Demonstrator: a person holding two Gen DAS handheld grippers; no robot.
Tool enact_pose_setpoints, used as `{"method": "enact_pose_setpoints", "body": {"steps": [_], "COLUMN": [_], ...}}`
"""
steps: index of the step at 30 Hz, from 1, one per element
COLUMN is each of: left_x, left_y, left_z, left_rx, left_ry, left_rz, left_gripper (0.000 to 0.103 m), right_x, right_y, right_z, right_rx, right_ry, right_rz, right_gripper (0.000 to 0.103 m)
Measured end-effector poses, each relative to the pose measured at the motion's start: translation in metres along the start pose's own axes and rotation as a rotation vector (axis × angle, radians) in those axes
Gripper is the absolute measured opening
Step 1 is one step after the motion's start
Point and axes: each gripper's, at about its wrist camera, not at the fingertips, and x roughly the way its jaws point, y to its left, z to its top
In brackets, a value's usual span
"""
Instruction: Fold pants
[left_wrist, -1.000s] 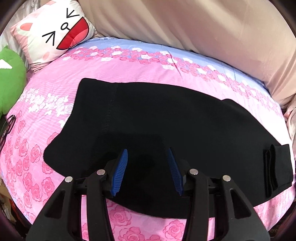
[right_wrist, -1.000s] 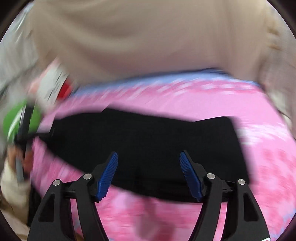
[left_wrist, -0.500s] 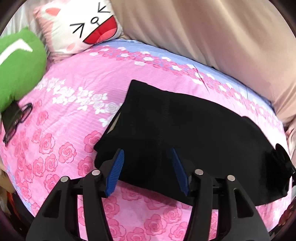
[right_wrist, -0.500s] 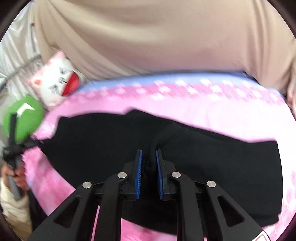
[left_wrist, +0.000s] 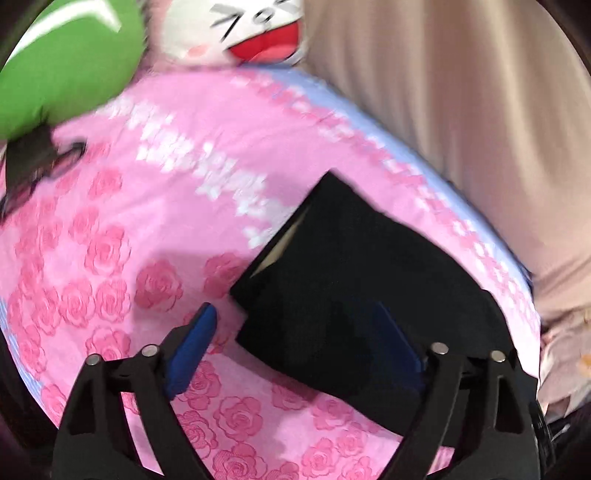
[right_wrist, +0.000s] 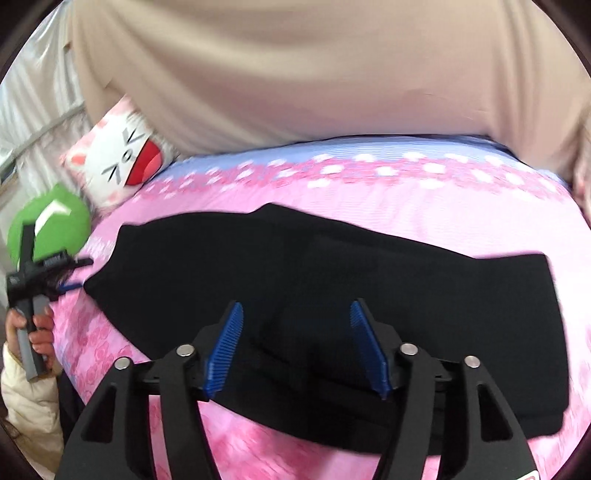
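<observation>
Right gripper (right_wrist: 295, 347), pinched shut on fold half second earlier, now spread wide, empty, above pants (right_wrist: 332, 280). Left gripper (left_wrist: 295, 343) also wide open, nothing held, shifted toward waist end; blue ribbed pads straddled corner. Pants: black, matte knit, long flat strip across pink rose-print sheet (right_wrist: 443, 214). Left view blurred. Cat pillow (right_wrist: 122, 166), green cushion (left_wrist: 62, 62) at bed's head.

Black hand-held gripper (right_wrist: 295, 347), blue ribbed pads (silver screws); cream sleeve (right_wrist: 26, 398).
</observation>
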Motion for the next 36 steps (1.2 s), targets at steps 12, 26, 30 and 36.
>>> {"method": "enact_pose_setpoints", "body": {"steps": [12, 26, 30, 36], "left_x": [-0.015, 0.011, -0.014, -0.093], "left_y": [-0.077, -0.331, -0.32, -0.257], "left_z": [0.016, -0.146, -0.154, -0.093], "left_rx": [0.133, 0.723, 0.742, 0.648], "left_ry": [-0.081, 0.282, 0.211, -0.091], "left_rz": [0.003, -0.306, -0.311, -0.176], "left_gripper": [0.024, 0.033, 0.071, 0.088], "right_x": [-0.03, -0.045, -0.044, -0.02], "right_y": [-0.084, -0.121, -0.121, -0.084], "right_z": [-0.028, -0.042, -0.044, -0.016], "right_rx": [0.266, 0.337, 0.329, 0.273], "right_ry": [-0.047, -0.103, -0.078, -0.036], "right_rz": [-0.073, -0.038, -0.034, 0.181], "right_gripper": [0.069, 0.069, 0.07, 0.077]}}
